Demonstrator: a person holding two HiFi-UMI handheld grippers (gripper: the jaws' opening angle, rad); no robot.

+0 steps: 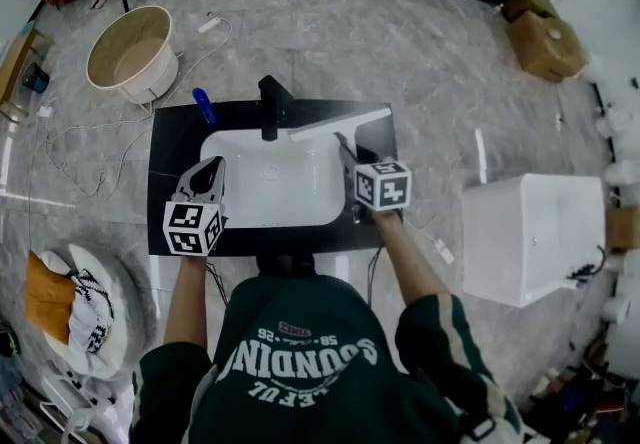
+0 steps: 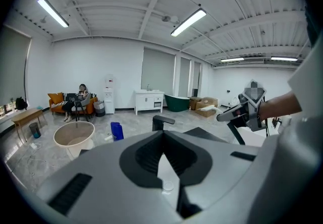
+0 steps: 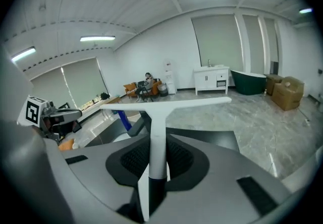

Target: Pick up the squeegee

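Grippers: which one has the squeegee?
The right gripper: its jaws clamp the squeegee by its white handle, with the blade out in front. The left gripper has nothing between its jaws.

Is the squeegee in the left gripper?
No, the right gripper is clamped on the squeegee handle; the left gripper holds nothing.

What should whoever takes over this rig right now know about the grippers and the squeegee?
Right gripper: shut on the handle of the squeegee, blade out front, off the counter.
Left gripper: shut, nothing in it, over the left edge of the sink.
Done: squeegee gripped and in the air above the sink.
Left: the pick-up looks complete; just hold the grip firm. The left gripper is free.
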